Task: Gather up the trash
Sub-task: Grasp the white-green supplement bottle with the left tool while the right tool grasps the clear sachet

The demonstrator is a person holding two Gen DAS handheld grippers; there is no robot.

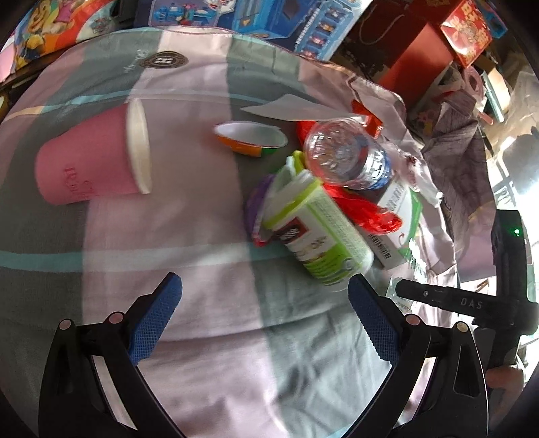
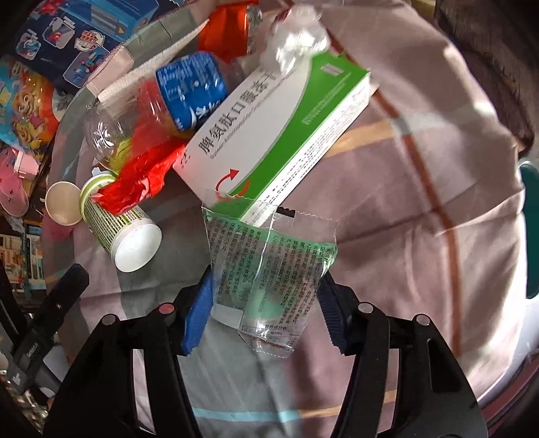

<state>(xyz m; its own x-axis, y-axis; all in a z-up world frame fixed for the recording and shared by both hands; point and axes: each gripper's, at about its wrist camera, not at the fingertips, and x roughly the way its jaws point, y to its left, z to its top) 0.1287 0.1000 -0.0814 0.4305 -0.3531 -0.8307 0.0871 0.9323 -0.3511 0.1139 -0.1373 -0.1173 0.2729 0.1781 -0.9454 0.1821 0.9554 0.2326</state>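
Observation:
My right gripper (image 2: 266, 286) points down at a clear wrapper (image 2: 269, 256) with a green tint and printed text. The wrapper lies between the blue pads (image 2: 198, 313), and both pads touch its side edges. Just behind it lies a white and green box (image 2: 279, 134). Left of the box lie a clear bottle (image 2: 168, 97) with a blue label, a red plastic scrap (image 2: 138, 182) and a green-white canister (image 2: 118, 229). My left gripper (image 1: 264, 286) hangs open over bare bedsheet, just short of the canister (image 1: 316, 222). A pink paper cup (image 1: 91, 158) lies on its side at the left.
A small orange-green pudding cup (image 1: 251, 136) and a sheet of paper (image 1: 286, 107) lie behind the pile. Crumpled clear plastic (image 2: 296, 37) rests on the box's far end. Toy boxes (image 1: 256, 20) and red boxes (image 1: 417, 57) line the far edge of the striped bedsheet (image 1: 202, 353).

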